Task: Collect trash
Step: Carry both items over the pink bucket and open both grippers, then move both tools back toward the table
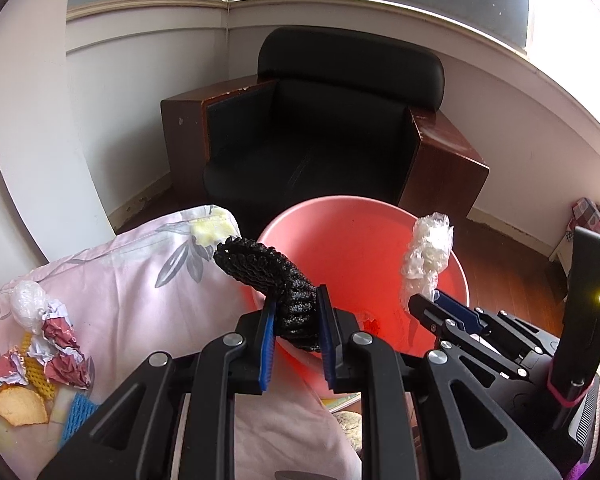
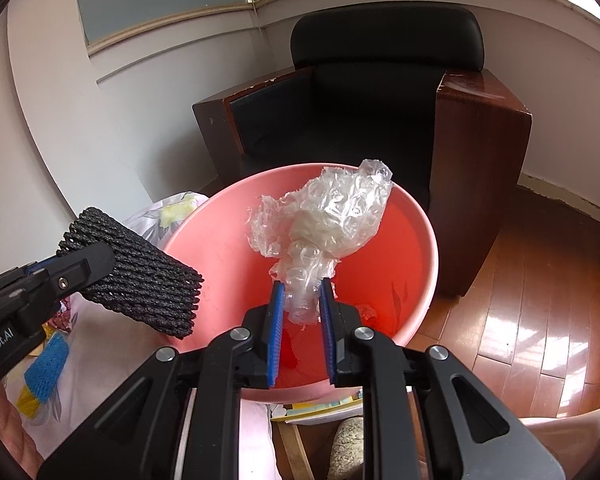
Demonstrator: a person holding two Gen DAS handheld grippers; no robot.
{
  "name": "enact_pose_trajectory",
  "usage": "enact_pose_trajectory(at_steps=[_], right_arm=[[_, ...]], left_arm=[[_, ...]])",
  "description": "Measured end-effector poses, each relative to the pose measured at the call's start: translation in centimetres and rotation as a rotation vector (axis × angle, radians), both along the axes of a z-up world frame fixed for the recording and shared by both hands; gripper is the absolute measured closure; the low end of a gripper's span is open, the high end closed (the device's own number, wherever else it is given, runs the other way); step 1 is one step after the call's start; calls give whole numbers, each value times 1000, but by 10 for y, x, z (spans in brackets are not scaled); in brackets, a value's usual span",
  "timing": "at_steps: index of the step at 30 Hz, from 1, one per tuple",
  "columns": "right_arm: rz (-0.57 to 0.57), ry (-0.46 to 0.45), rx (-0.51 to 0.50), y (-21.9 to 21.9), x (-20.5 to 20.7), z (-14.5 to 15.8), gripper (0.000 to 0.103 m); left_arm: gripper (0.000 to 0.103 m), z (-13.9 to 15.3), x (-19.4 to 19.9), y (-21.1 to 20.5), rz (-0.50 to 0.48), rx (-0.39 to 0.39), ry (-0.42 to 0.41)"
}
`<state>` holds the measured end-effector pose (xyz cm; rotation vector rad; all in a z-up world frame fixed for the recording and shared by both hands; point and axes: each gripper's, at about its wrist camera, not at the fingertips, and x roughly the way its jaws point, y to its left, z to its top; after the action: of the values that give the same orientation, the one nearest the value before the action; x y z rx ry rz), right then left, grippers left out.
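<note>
My left gripper [image 1: 296, 300] is shut on a black foam net sleeve [image 1: 268, 276], which sticks out up and to the left over the near rim of a pink basin [image 1: 340, 232]. In the right wrist view that sleeve [image 2: 140, 284] hangs at the left by the basin's [image 2: 220, 248] left rim. My right gripper [image 2: 302, 288] is shut on a crumpled wad of clear bubble wrap [image 2: 328, 216], held above the inside of the basin. From the left wrist view the wad [image 1: 428, 252] and the right gripper [image 1: 428, 304] show over the basin's right side.
More trash lies on the pink floral bedding [image 1: 140, 280] at the left: crumpled red-and-white paper [image 1: 60, 344], yellow net [image 1: 36, 368], a blue net [image 1: 78, 412] and a clear wad [image 1: 28, 304]. A black armchair [image 1: 320, 128] stands behind the basin; wooden floor [image 2: 520, 300] lies right.
</note>
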<state>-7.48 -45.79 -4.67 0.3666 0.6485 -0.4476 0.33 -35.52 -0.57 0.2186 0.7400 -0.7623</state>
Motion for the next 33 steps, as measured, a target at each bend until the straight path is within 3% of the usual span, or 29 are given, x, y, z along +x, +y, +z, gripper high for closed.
enact_pose_trajectory(at_steps=[15,17,19,25,33], right_arm=[[-2,18,-14,-1,10,-10,85],[0,16,-10,-2,11,-11,85],[3,13,-1,-3,11,-12,84],[8,13,25,-6,14,-13,83],[26,-12,62,-7,10,-10,65]], left_arm=[[82,-16,7,-13,-12,34,35],[76,-17,7,-14,-11,41,37],[63,-17,8,-13,-9,44,34],[52,-12,6,-7,-13,29,17],[51,-2,0,14,4,5,24]])
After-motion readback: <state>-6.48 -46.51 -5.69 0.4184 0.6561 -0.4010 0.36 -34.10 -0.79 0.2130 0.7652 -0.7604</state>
